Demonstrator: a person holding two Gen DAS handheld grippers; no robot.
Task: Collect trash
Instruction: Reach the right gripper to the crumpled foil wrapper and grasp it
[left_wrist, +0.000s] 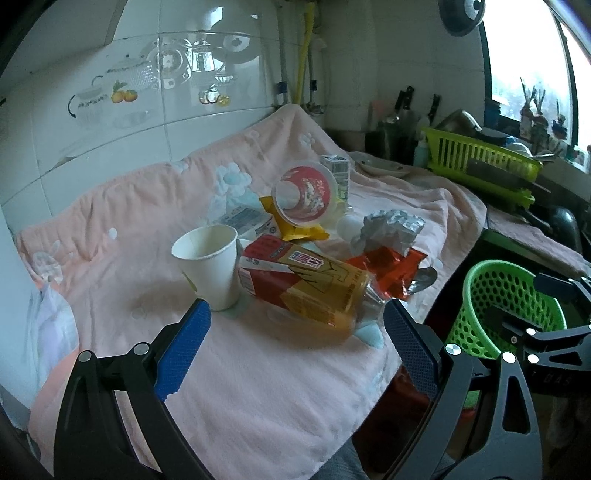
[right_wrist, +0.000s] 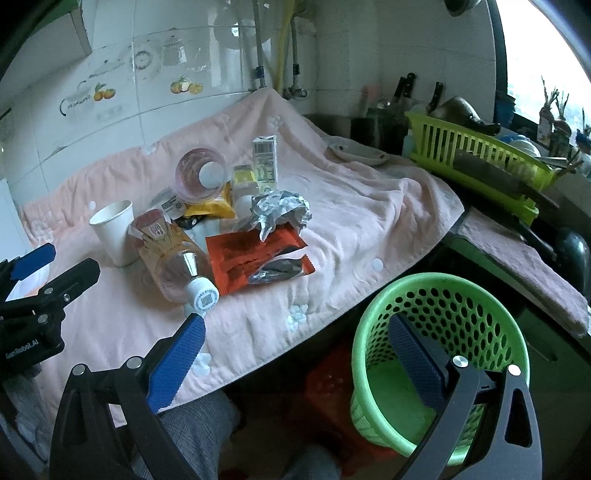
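Note:
A pile of trash lies on a pink towel (left_wrist: 258, 369): a white paper cup (left_wrist: 208, 266), a plastic drink bottle (left_wrist: 306, 288) on its side, orange wrappers (left_wrist: 391, 269), crumpled foil (left_wrist: 388, 229), a red-printed bowl (left_wrist: 306, 194) and a small carton (left_wrist: 338, 173). My left gripper (left_wrist: 295, 321) is open just in front of the bottle and cup. My right gripper (right_wrist: 295, 332) is open and empty, its right finger over the green waste basket (right_wrist: 443, 306), which stands below the counter edge. The bottle (right_wrist: 173, 262), cup (right_wrist: 114, 232) and foil (right_wrist: 282, 210) also show in the right wrist view.
A green dish rack (left_wrist: 484, 166) with a cleaver stands at the back right beside a window. A white dish (right_wrist: 358, 153) lies on the towel's far edge. Knives stand against the tiled wall (left_wrist: 147, 122). A red object (right_wrist: 328, 380) sits under the counter.

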